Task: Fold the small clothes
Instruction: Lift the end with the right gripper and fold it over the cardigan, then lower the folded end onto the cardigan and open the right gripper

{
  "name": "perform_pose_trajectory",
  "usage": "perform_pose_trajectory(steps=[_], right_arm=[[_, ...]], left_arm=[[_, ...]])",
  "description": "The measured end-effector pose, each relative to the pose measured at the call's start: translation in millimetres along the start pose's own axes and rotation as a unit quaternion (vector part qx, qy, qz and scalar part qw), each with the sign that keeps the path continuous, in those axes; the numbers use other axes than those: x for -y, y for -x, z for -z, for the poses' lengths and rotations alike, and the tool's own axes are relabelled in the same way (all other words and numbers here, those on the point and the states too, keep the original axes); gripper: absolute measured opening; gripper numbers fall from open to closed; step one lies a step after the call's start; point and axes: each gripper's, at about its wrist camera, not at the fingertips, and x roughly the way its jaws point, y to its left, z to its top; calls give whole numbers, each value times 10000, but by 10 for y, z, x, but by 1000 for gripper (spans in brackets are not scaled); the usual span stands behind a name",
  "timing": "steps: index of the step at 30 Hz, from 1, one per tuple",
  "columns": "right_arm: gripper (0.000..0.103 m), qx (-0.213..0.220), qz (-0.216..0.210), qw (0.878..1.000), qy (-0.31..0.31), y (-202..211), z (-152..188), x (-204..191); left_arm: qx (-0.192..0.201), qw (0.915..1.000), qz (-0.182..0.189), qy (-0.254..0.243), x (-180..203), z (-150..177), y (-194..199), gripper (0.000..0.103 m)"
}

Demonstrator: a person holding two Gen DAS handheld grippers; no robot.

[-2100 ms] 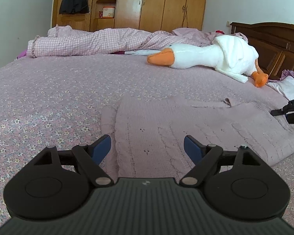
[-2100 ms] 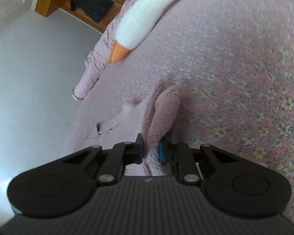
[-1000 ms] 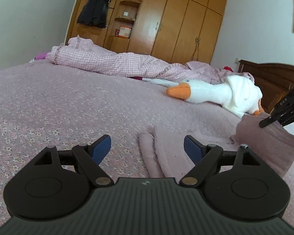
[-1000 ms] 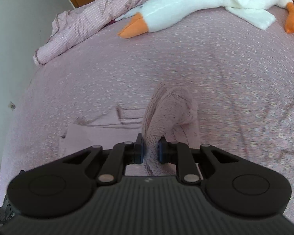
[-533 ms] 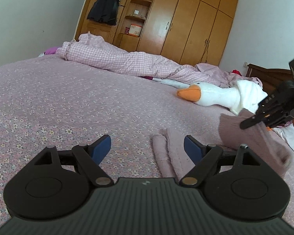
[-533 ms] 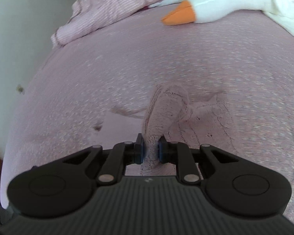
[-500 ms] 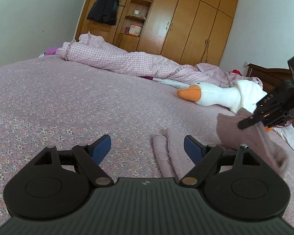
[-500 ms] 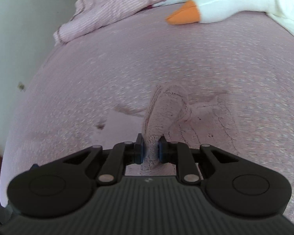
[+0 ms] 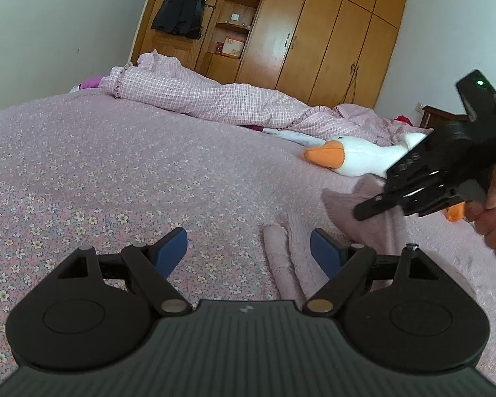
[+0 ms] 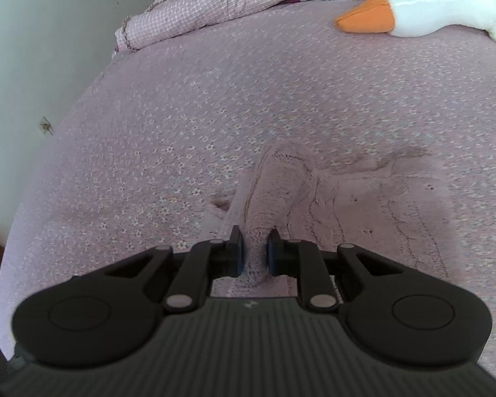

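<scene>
1. Mauve knitted sweater (image 10: pixel 363 205) lies on the flowered pink bedspread (image 10: pixel 182 115), one edge lifted.
2. Right gripper (image 10: pixel 254 258) pinches that raised fold.
3. Left gripper (image 9: pixel 248 251) hovers spread wide, empty, beside the sweater's rolled edge.

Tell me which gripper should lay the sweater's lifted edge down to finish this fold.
Right. The right gripper is already shut on the sweater edge, lifted above the rest. The left gripper is open and holds nothing.
</scene>
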Motion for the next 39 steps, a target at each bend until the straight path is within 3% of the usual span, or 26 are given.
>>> perform_pose_trajectory(steps=[9,21,28,31,33,36,39], right_arm=[[18,-146,329,9989,286,-423,187,-212],[18,-40,-120,9993,-341,-330,153,-136],[18,-29,-166,9986,-494,-462,161,-163],[24,-14,-164,9981,-600,-522,169,-146],[42,132,-423,9964,-718,-487,183,-95],[61,569,-798,9923,-752,-253,242,39],[62,854,-750,9919,-559,67,373,223]], left_arm=[[-27,10000,-48,61,-28,-12,-50,86],[-130,9999,-71,-23,6,38,-133,86],[-178,9998,-73,-76,17,37,-197,86],[-225,9997,-94,-95,7,58,-225,86],[-263,9995,-120,-94,12,72,-243,86],[-281,9995,-91,-68,34,71,-238,86],[-215,9997,96,-91,117,65,-196,87]])
